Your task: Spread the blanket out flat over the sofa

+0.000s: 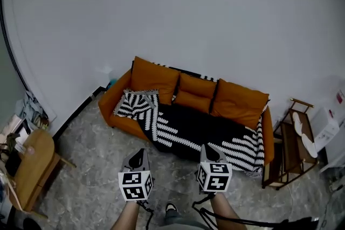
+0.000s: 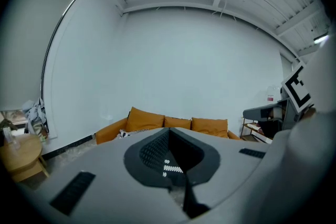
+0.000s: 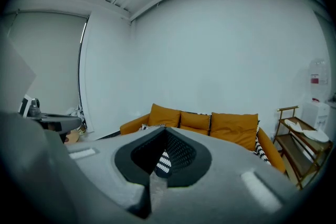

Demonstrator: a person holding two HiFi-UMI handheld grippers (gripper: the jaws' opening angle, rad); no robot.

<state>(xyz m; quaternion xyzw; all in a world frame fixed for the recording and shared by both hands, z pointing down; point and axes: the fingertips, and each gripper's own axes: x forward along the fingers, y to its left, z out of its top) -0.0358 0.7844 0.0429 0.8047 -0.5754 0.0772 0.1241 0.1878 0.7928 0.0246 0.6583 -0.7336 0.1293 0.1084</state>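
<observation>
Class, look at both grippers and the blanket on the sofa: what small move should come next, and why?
Probably bring both grippers forward and down toward the near edge of the blanket. The left gripper and right gripper are shut, empty, and held well short of the sofa, while the blanket lies at a slant across the seat rather than spread flat.

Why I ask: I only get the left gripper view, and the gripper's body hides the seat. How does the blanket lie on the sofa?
Observer: The blanket covers the seat's middle and right, hanging over the front edge.
Operator: And the left end?
Observer: What looks like a matching striped cushion lies there, beside the blanket.
Operator: Is the right gripper holding cloth?
Observer: No, the right gripper is shut and empty, short of the sofa.
</observation>
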